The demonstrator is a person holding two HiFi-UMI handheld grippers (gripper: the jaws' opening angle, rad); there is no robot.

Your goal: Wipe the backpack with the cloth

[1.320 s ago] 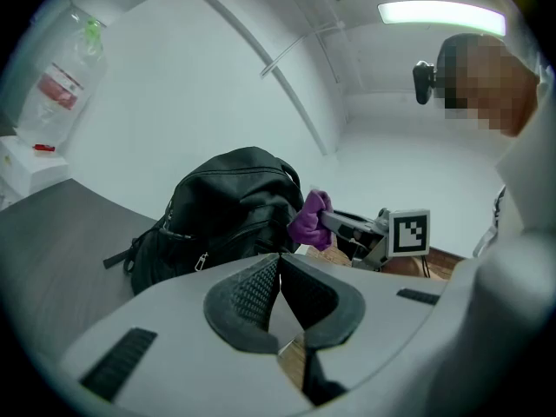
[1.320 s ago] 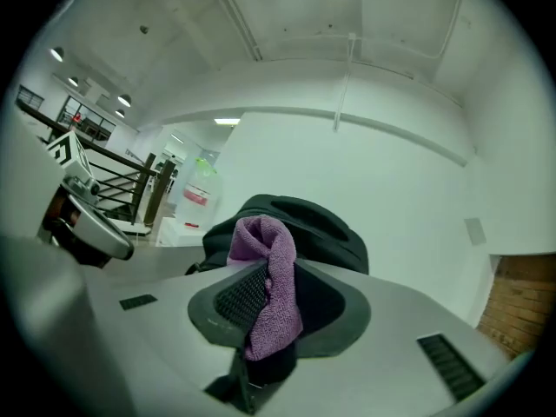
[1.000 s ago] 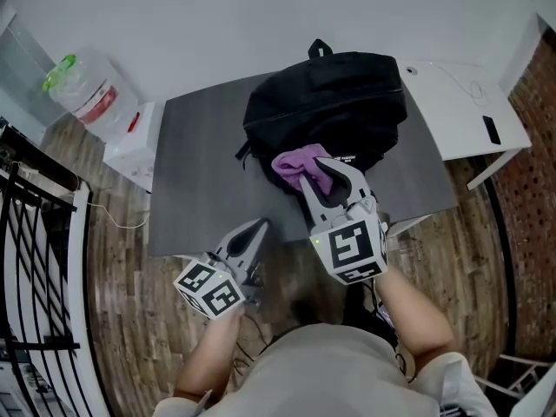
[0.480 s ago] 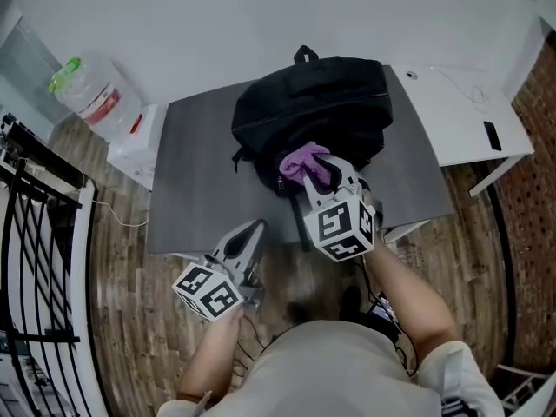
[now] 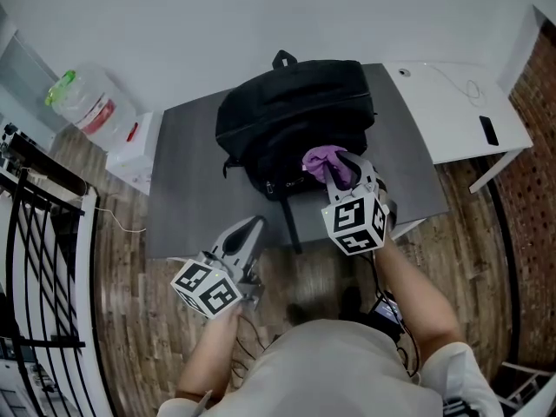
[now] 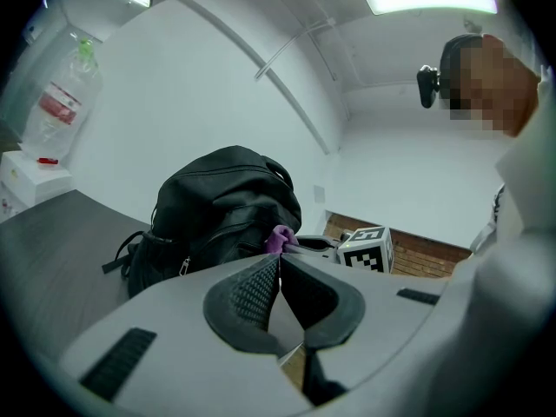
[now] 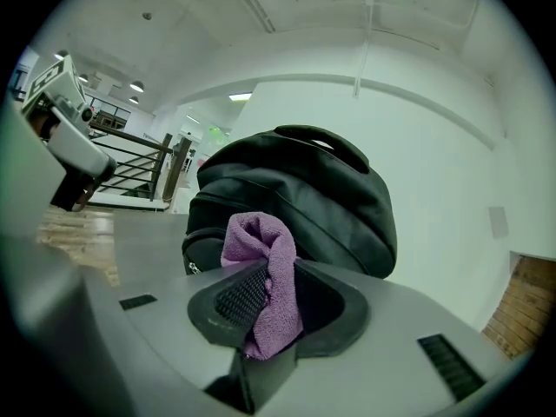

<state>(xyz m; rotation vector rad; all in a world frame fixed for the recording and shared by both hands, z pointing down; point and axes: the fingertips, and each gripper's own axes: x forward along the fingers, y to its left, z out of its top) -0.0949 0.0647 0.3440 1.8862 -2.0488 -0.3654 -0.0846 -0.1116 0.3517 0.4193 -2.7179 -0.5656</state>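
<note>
Right gripper (image 5: 346,165) jaws are being clenched on the purple cloth (image 5: 323,158), and a bunched fold of it is being pushed out past the pads toward the black backpack (image 5: 291,115). The backpack is being carried on the grey table (image 5: 187,202), toward its far edge and right half. Its top handle is being pointed at the far edge, so its long axis is running roughly from far edge to near edge.

From the cloth, the bulk of the backpack is lying ahead and to the left. The cloth is being held at the backpack's near right flank, close to the table's near right corner. Whether it is being pressed against the fabric or only held just beside it cannot be told.

Left gripper (image 5: 248,234) is being held clenched on nothing, just off the table's near edge and apart from the backpack. The right hand is judged much the nearer. The coming stroke is therefore judged to turn on the cloth being carried leftward and away, along that axis.
</note>
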